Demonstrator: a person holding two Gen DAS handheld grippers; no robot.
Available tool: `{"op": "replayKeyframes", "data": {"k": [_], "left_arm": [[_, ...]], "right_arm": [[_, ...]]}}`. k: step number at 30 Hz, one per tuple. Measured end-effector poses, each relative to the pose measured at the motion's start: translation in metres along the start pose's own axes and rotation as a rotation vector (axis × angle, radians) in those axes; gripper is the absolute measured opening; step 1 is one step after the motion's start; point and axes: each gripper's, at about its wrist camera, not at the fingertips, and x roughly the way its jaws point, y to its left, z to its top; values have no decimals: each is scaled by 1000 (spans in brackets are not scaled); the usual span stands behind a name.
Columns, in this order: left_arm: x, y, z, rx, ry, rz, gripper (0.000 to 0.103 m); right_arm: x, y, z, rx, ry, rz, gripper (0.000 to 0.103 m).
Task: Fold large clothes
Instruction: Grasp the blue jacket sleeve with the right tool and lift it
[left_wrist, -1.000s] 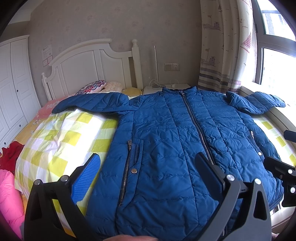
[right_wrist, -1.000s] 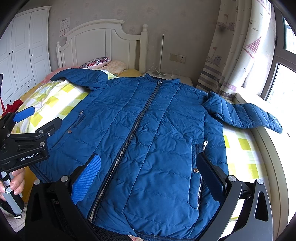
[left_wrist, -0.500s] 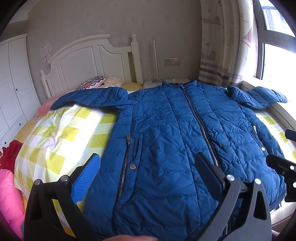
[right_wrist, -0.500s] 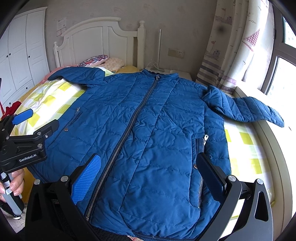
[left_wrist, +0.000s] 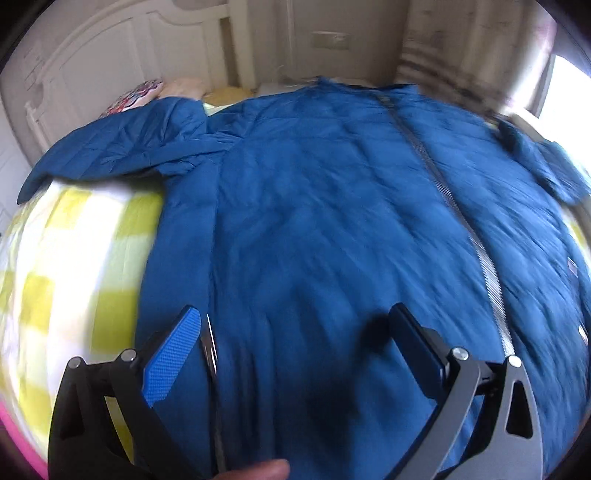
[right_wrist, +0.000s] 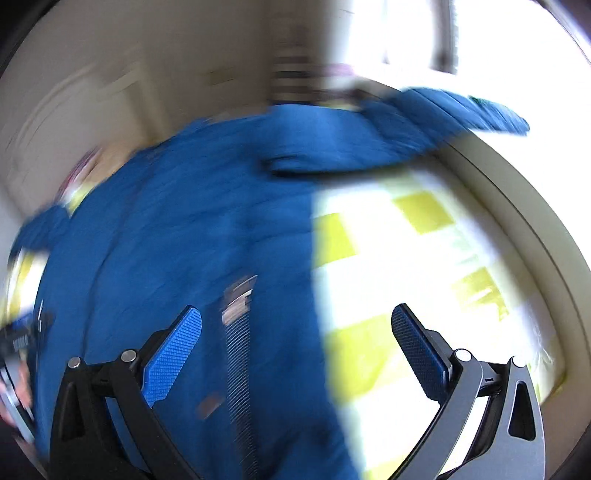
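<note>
blue jacket lies flat, zipped, across the checked bedspread, both sleeves out. left gripper and right gripper both spread wide, holding nothing, low over its hem. risk: puffy slick fabric slips, or a pinch near the pocket zip snags it.

Right view motion-smeared; jacket hem cut off by bottom edge.
</note>
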Motion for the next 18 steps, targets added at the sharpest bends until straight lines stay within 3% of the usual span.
{"op": "replayKeyframes", "data": {"k": [4, 9, 13, 14, 15, 16, 17, 18], "left_arm": [[30, 10, 27, -29, -20, -14, 101], [41, 7, 29, -17, -19, -4, 101], [39, 7, 27, -18, -16, -9, 101], [38, 6, 26, -16, -16, -6, 101], [38, 5, 25, -13, -16, -2, 101], [38, 5, 26, -12, -16, 3, 101], [38, 4, 25, -10, -17, 5, 101], [38, 4, 25, -11, -17, 3, 101]], "right_arm": [[36, -38, 46, 118, -6, -29, 99], [63, -56, 99, 158, -98, -124, 99], [87, -72, 126, 220, -113, -180, 99], [96, -74, 133, 241, -114, -183, 94], [101, -76, 139, 251, -117, -187, 76], [103, -76, 142, 250, -120, -198, 67], [101, -69, 148, 231, -154, -219, 46], [93, -62, 151, 211, -207, -228, 33]]}}
